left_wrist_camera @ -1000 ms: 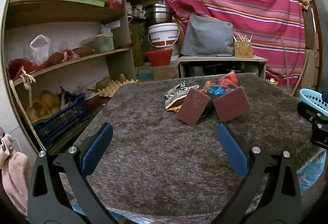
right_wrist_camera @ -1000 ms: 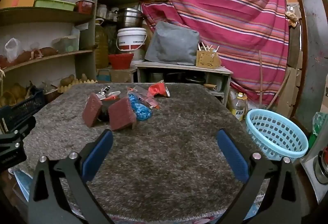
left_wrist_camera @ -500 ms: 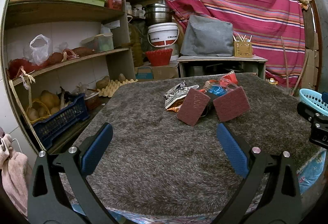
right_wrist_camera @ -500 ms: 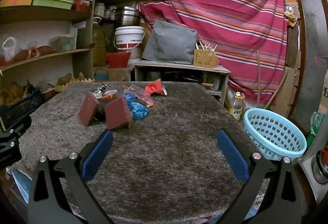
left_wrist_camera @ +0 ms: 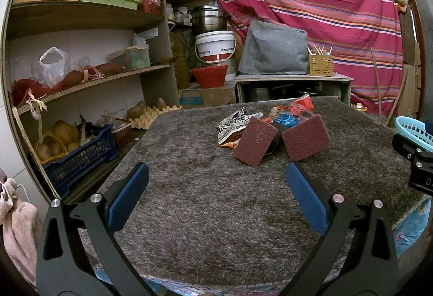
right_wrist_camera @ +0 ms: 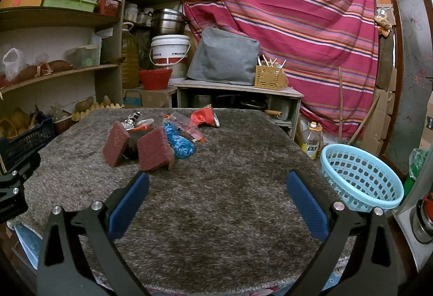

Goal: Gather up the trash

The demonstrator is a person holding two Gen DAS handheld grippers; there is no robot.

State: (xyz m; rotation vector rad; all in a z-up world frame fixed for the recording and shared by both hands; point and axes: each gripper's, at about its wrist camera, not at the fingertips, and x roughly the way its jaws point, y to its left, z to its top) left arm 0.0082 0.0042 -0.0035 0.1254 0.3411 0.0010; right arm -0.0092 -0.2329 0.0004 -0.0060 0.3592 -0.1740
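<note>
A pile of trash lies on the grey shaggy table [left_wrist_camera: 205,204]: two maroon scouring pads [left_wrist_camera: 255,141] [left_wrist_camera: 306,137], a black-and-white wrapper [left_wrist_camera: 232,124], a blue wrapper [left_wrist_camera: 287,119] and a red wrapper [left_wrist_camera: 304,104]. In the right wrist view the pads [right_wrist_camera: 115,143] [right_wrist_camera: 154,148], the blue wrapper [right_wrist_camera: 180,144] and the red wrapper [right_wrist_camera: 203,117] lie to the upper left. A light blue basket [right_wrist_camera: 360,176] stands right of the table. My left gripper [left_wrist_camera: 216,187] is open and empty, short of the pile. My right gripper [right_wrist_camera: 216,190] is open and empty above the table's near part.
Wooden shelves [left_wrist_camera: 81,17] with boxes, bags and a dark blue crate [left_wrist_camera: 78,158] of potatoes stand on the left. A low cabinet [right_wrist_camera: 238,95] with a grey bag and a white bucket [right_wrist_camera: 169,52] is behind the table. A striped curtain hangs at the back.
Both grippers stay open and empty. The right wrist view has shifted slightly, so the pile sits a little further left; the left view is almost unchanged.
</note>
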